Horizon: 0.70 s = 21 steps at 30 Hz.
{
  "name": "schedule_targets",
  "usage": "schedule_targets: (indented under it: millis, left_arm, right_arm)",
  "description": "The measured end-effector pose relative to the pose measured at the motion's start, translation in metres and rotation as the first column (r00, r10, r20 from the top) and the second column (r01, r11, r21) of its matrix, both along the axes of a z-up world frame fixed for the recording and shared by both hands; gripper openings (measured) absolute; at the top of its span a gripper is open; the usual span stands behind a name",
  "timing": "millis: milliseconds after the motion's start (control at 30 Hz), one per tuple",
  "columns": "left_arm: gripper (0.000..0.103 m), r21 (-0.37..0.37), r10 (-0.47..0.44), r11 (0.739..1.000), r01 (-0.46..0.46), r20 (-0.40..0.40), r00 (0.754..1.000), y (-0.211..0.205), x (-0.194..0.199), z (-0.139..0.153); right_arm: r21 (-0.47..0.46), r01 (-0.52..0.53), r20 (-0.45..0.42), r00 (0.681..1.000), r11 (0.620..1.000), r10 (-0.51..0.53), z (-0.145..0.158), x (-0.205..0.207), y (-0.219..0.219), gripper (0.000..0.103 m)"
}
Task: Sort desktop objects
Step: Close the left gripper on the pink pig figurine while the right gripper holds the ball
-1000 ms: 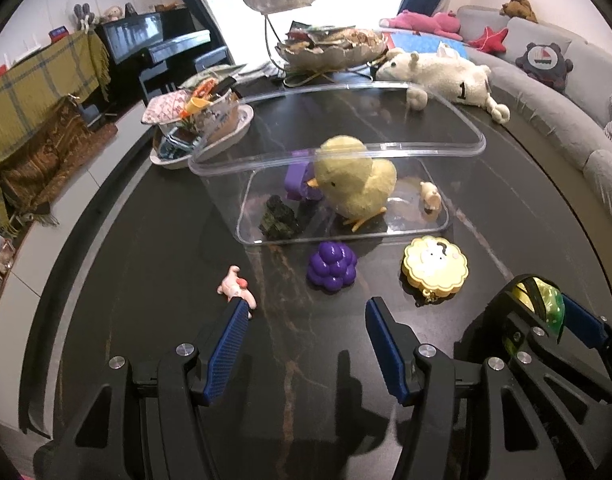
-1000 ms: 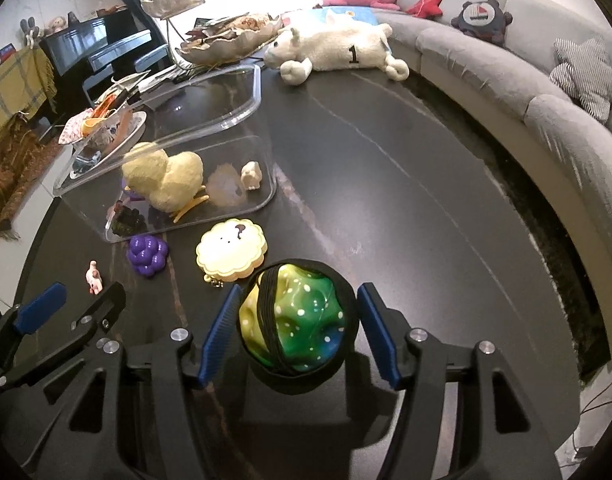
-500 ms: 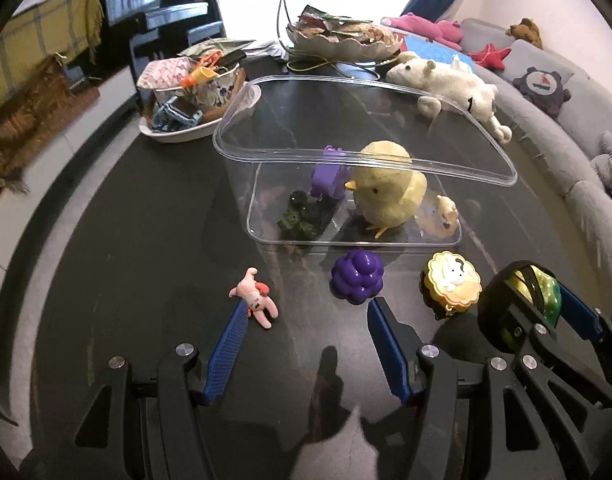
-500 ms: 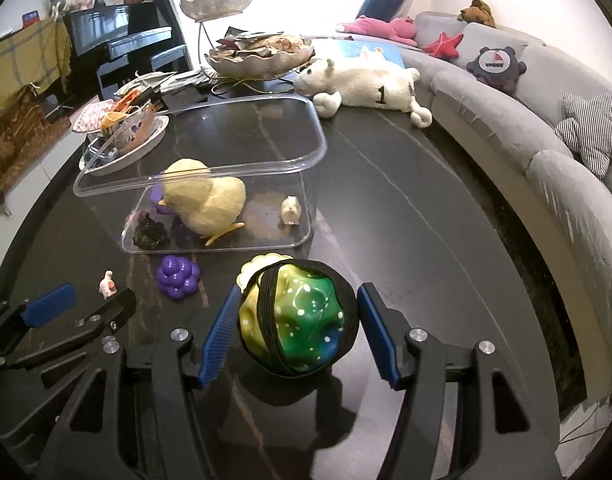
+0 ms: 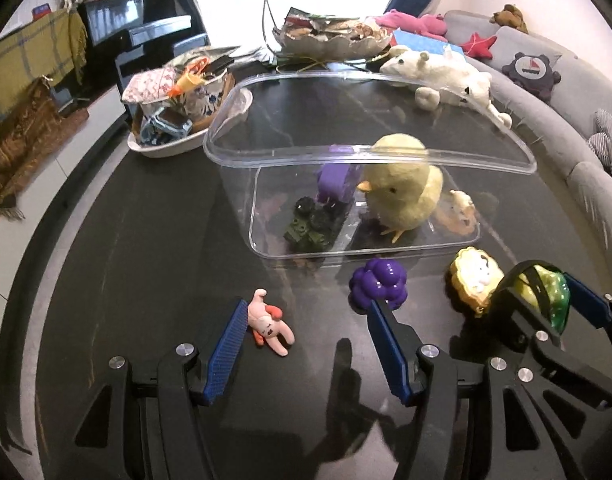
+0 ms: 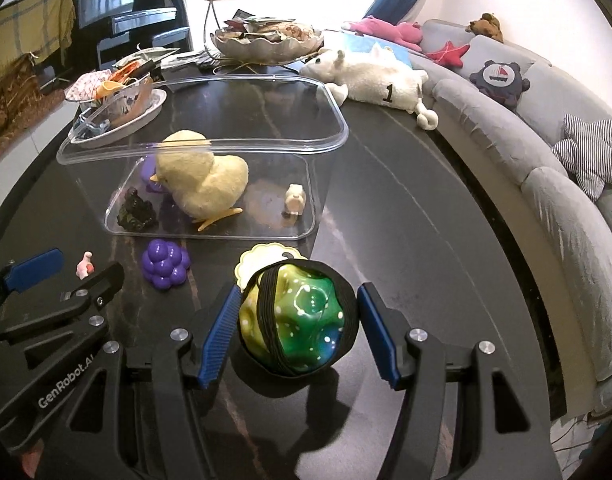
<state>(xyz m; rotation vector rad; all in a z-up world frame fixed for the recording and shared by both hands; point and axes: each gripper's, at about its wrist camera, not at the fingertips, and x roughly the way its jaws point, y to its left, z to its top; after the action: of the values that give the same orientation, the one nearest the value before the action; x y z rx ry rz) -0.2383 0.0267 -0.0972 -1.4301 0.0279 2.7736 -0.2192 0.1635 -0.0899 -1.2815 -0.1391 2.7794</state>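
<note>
A clear rectangular plastic bin [image 5: 266, 216] stands on the dark marble-veined table [image 5: 146, 240] and serves as the landmark here. Inside the bin sit a fuzzy yellow plush chick [image 5: 402, 188], a purple plastic toy [image 5: 334, 180] just behind the chick's beak, a dark green toy vehicle [image 5: 312, 228] near the bin's front wall, and a small cream-coloured animal figurine [image 6: 295, 199] toward the bin's right end.

In front of the bin, outside it, lie three loose pieces: a purple plastic grape cluster [image 5: 380, 282] close to the front wall, a yellow scalloped round compact with a cartoon face [image 5: 476, 280] to the right of the grapes, and a small pink doll figurine [image 5: 268, 322] further from the bin, to the left.

The left gripper [image 5: 306, 336] is spread wide and holds nothing; its left finger touches or nearly touches the pink doll, and its right fingertip sits just before the grape cluster.

The right gripper [image 6: 298, 320] clasps a green-and-yellow dimpled ball wrapped in black elastic bands [image 6: 302, 320], both blue pads against its sides, in front of the bin's right end, above the compact.

Behind the bin lies a white plush sheep marked with a 1 [image 6: 378, 76].
</note>
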Motion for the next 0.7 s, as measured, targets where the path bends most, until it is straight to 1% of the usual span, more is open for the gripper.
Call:
schedule_targets:
  millis: [133,300,367,433,500,567,633,700]
  left_arm:
    - [0.058,-0.014,0.022,1.000,-0.022,0.001,1.000,-0.004,-0.005,-0.005]
    - [0.058,-0.015,0.033,0.999,-0.032,0.010,0.999,-0.008,-0.010,-0.011]
    - [0.058,-0.029,0.037,0.999,-0.036,0.011,0.999,-0.009,-0.012,-0.013]
    - [0.058,-0.037,0.044,0.998,-0.043,0.030,0.999,-0.010,-0.015,-0.016]
    - [0.058,-0.027,0.051,0.998,-0.050,0.052,0.997,-0.013,-0.018,-0.019]
    - [0.051,-0.020,0.058,0.998,-0.057,0.069,0.996,-0.015,-0.020,-0.021]
    - [0.041,-0.012,0.065,0.998,-0.065,0.086,0.994,-0.017,-0.022,-0.022]
    - [0.033,-0.005,0.072,0.997,-0.072,0.103,0.992,-0.019,-0.025,-0.024]
  right_arm:
    - [0.018,0.000,-0.002,1.000,1.000,0.000,-0.002,-0.002,-0.002,0.058]
    - [0.016,0.006,-0.002,1.000,1.000,-0.006,-0.003,-0.004,-0.002,0.058]
    - [0.014,0.008,-0.004,1.000,1.000,-0.008,-0.003,-0.004,-0.002,0.058]
    - [0.011,0.009,-0.004,1.000,1.000,-0.009,-0.003,-0.004,-0.001,0.058]
    - [0.007,0.010,-0.003,1.000,1.000,-0.010,-0.003,-0.004,-0.001,0.058]
    - [0.007,0.010,-0.004,1.000,1.000,-0.009,-0.002,-0.003,-0.001,0.058]
    - [0.006,0.009,-0.001,1.000,1.000,-0.009,-0.002,-0.004,-0.001,0.058]
    - [0.004,0.009,0.002,1.000,1.000,-0.009,-0.002,-0.006,-0.001,0.058]
